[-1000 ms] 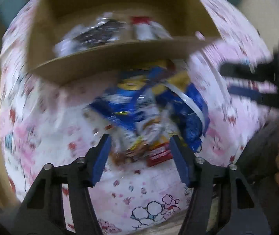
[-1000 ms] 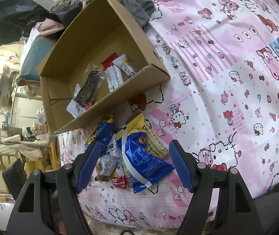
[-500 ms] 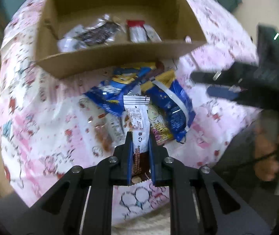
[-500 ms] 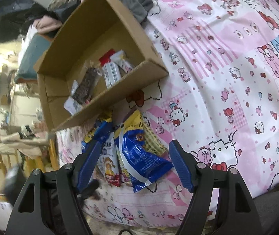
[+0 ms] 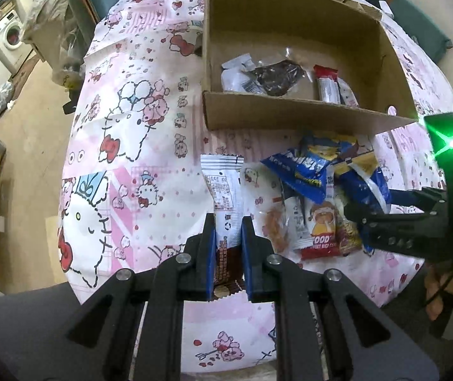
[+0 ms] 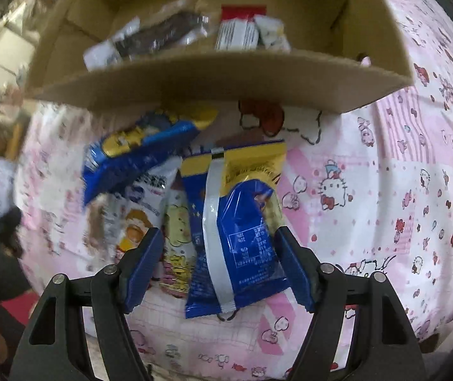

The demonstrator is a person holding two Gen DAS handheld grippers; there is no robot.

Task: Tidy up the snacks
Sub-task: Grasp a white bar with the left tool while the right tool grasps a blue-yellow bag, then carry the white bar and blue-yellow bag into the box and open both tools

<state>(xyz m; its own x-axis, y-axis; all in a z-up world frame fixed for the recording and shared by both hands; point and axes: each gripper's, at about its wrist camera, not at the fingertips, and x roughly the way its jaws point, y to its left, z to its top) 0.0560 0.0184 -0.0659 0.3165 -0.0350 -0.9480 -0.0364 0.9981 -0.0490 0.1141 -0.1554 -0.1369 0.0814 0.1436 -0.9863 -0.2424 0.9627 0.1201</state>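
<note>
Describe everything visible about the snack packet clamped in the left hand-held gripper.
The snack packet is a long, narrow, glossy plastic wrapper: white upper part with grey stripes at the crimped top edge and small printed text, brown lower part with pale lettering. It points away from the camera toward the cardboard box, held above the pink cartoon-print cloth. The left hand-held gripper is closed on it, blue pads pressing both long edges of its lower half. Nothing else visibly touches it.

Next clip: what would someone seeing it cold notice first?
Probably the white-and-brown snack packet clamped in the left gripper, above the pink cartoon-print bedsheet. Next, the pile of loose wrappers with the blue-and-yellow foil snack bag between the open right gripper's fingers, just before the brown cardboard box that holds several packets.
</note>
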